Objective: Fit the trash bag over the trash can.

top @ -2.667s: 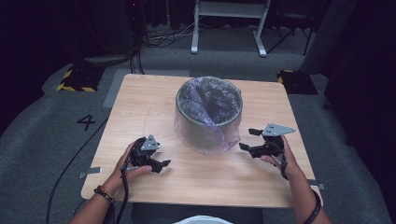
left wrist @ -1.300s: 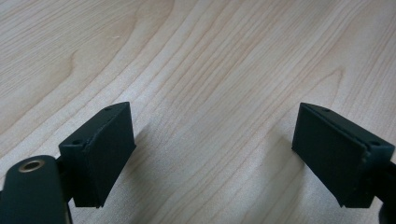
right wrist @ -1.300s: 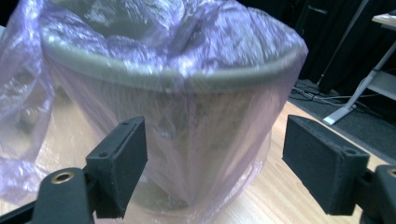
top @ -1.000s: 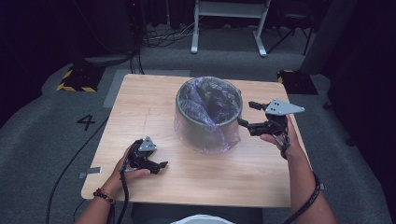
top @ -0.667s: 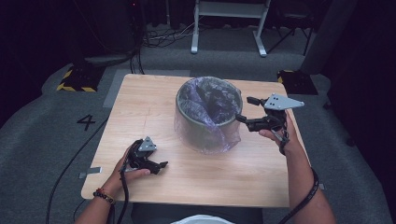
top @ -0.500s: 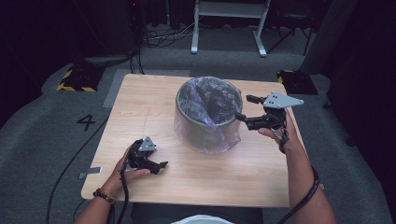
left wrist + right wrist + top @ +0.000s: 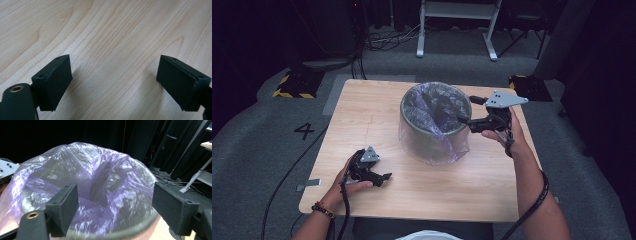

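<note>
Bin rim (image 7: 457, 131) beside open right gripper (image 7: 468, 110)

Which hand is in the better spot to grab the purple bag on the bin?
Probably the right. The right gripper sits at the bin rim, jaws open toward the purple bag. The left gripper rests low on the table, apart from it.

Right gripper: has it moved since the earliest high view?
Yes. The right gripper has gone from the table's near right area up and forward to the bin, its open jaws now at the right rim over the purple bag.
</note>
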Available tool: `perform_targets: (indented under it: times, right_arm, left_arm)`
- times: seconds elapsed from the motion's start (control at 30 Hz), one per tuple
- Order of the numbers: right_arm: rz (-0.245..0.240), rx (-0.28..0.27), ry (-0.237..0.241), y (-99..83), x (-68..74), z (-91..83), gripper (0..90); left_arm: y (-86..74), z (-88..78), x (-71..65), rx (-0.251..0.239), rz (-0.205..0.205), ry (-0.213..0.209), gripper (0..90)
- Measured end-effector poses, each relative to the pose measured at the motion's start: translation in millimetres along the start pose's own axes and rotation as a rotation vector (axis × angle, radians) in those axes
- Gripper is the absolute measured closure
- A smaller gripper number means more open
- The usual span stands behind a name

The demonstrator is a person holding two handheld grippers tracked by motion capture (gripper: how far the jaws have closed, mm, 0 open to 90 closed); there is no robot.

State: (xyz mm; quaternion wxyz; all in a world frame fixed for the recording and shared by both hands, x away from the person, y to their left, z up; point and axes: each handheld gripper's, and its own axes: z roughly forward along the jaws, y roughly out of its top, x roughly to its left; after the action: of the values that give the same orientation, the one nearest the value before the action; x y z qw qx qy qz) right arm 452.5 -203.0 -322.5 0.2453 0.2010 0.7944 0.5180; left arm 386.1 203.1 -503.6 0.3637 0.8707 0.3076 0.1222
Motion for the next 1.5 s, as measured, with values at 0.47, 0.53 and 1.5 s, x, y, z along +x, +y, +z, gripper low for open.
perform_targets:
  times: [0.47, 0.53, 1.5]
  right_arm:
    - [-0.009, 0.053, 0.008, 7.3, -1.0, 20.6, 21.3]
    - [-0.009, 0.058, 0.007, 7.4, -1.3, 22.9, 21.3]
    - [-0.042, 0.194, 0.039, 18.6, 1.2, 49.2, 20.3]
  left_arm:
    - [0.0, 0.0, 0.0, 0.0, 0.0, 0.0, 12.9]
    - [0.0, 0.0, 0.0, 0.0, 0.0, 0.0, 12.8]
    - [0.0, 0.0, 0.0, 0.0, -0.001, -0.001, 12.8]
